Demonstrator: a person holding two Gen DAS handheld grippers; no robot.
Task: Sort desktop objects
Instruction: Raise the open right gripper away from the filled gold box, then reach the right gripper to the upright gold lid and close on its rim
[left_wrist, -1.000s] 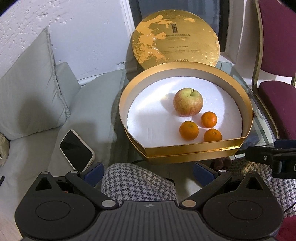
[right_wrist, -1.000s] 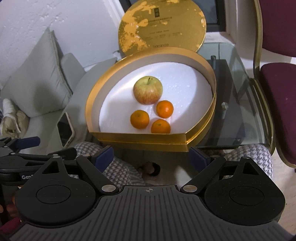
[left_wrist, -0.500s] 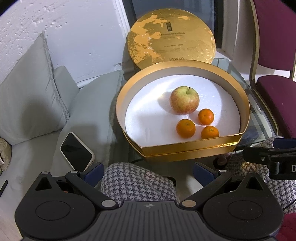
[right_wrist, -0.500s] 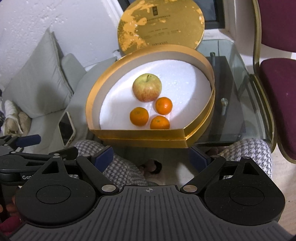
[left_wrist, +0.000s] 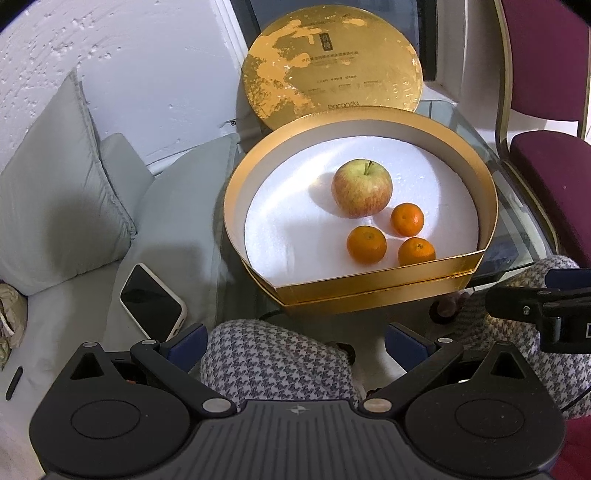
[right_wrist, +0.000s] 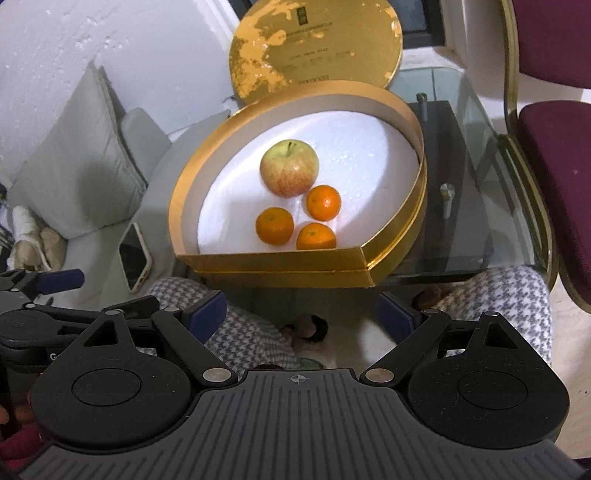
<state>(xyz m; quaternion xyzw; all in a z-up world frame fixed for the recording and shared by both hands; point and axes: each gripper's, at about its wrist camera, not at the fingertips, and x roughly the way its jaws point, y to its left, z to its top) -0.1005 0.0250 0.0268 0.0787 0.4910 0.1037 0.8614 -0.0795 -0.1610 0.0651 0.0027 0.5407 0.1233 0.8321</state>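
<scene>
A gold box (left_wrist: 369, 291) (right_wrist: 280, 266) with a white foam floor stands on a glass table. Inside it sit an apple (left_wrist: 361, 188) (right_wrist: 289, 172) and three tangerines (left_wrist: 366, 244) (right_wrist: 275, 226) clustered near its front wall. Its round gold lid (left_wrist: 332, 62) (right_wrist: 314, 48) leans upright behind it. My left gripper (left_wrist: 295, 341) is open, held back from the box above a person's knee. My right gripper (right_wrist: 301, 314) is open too, short of the box's front wall, empty. The right gripper also shows at the right edge of the left wrist view (left_wrist: 543, 306).
A phone (left_wrist: 152, 307) (right_wrist: 135, 254) lies face up on a grey cushion left of the box. Grey pillows (left_wrist: 55, 206) line the wall. A maroon chair (left_wrist: 550, 110) (right_wrist: 554, 147) stands right of the glass table (right_wrist: 465, 206). Knees in houndstooth trousers (left_wrist: 273, 362) sit below both grippers.
Both grippers have drawn slightly back and up from the box, so it sits higher in both views. The fruit has not moved. Both stay open.
</scene>
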